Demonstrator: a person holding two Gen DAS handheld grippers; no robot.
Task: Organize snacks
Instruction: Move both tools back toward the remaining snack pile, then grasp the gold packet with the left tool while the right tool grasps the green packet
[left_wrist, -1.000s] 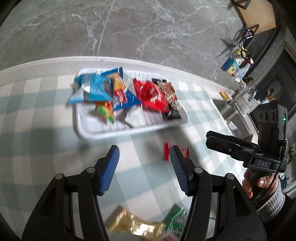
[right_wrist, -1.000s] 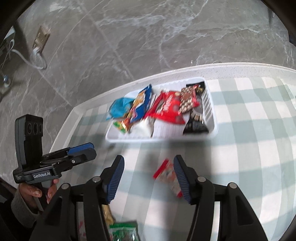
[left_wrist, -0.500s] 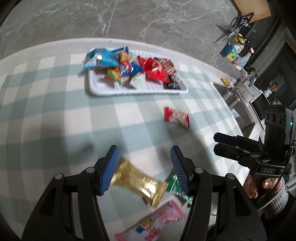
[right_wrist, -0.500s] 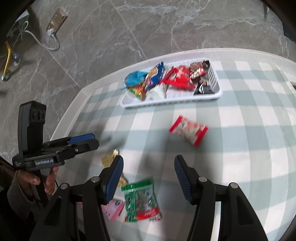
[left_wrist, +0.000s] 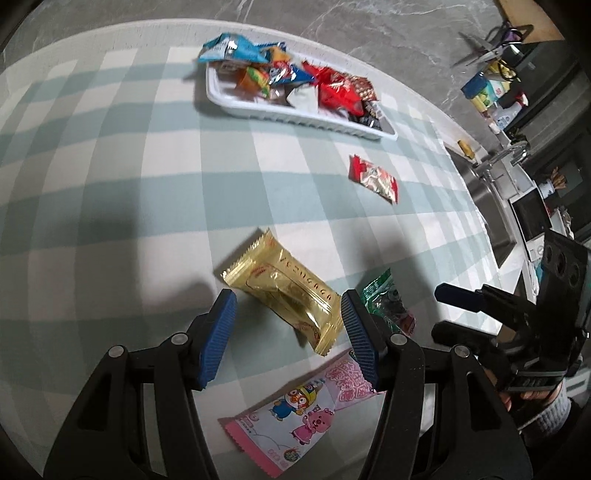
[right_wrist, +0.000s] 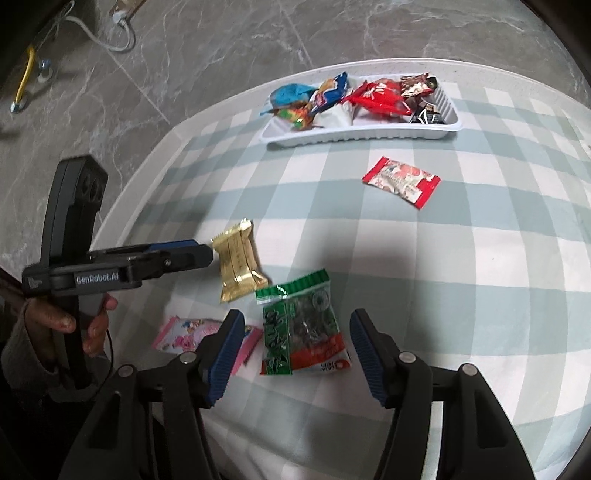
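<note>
**Snack sorting: both grippers poised over loose packets, none yet grasped**

Surface: a table under a pale green-and-white checked cloth (right_wrist: 480, 258). Near its far edge lies a white ribbed plastic tray (right_wrist: 354, 134), already holding a heap of mixed wrappers in blue, orange, red and dark brown. Four packets lie outside it.

Loose items. A red-and-white crinkled sachet (right_wrist: 400, 181) sits alone on the cloth, near the tray's front wall but apart from it. Toward the near edge lie a gold foil snack bar wrapper (left_wrist: 284, 291), a green-and-red clear-windowed packet (right_wrist: 301, 325) and a flat pink cartoon-printed packet (left_wrist: 306, 402). The gold and green packets lie just beside each other; whether they touch cannot be told. The pink one sits nearest the edge.

Grippers. The left gripper (left_wrist: 286, 332) is released, its blue ribbed pads spread to either side of the gold wrapper's near end without gripping it. The right gripper (right_wrist: 295, 349) is likewise spread wide and empty, straddling the green packet.

Assessment. The step in hand appears to be the approach to pick-up, with the tray as the probable destination. The next move calls for lowering each gripper to cloth level and pinching across the packet's narrow width. Risk: thin foil may slide or buckle, and the pads may snag the cloth or the neighbouring pink packet.
</note>
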